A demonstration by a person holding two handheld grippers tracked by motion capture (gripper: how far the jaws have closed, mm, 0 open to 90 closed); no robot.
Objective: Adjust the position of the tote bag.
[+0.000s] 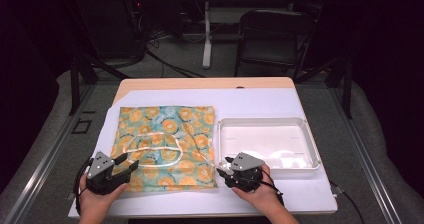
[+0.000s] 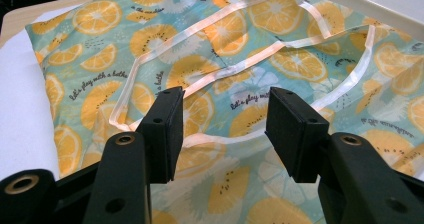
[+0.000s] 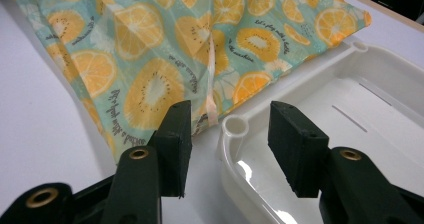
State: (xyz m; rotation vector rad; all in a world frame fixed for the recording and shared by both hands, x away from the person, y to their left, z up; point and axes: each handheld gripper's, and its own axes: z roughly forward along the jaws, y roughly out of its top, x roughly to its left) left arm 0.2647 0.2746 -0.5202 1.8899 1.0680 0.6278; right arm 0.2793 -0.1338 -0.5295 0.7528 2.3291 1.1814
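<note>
Flat teal bag point(image 1: 167, 146), orange-slice print, pale ribbon handles point(image 2: 250, 59)

The right gripper point(image 3: 227, 146) holds its two black jaws wide apart with nothing between the pads. Beyond them, the near corner of a white plastic tray point(image 3: 235, 126) lies just beside the edge of an orange-slice-print fabric bag point(image 3: 150, 59) with a pale ribbon trim point(image 3: 212, 74), on a white tabletop point(image 3: 40, 129).

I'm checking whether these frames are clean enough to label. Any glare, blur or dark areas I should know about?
High view: soft overall, room behind nearly black, glare patches on the white tray. Left gripper view: the fruit-print cloth is sharp, close jaws slightly soft. Right gripper view: bright reflections on the tray's floor by the near corner.
</note>
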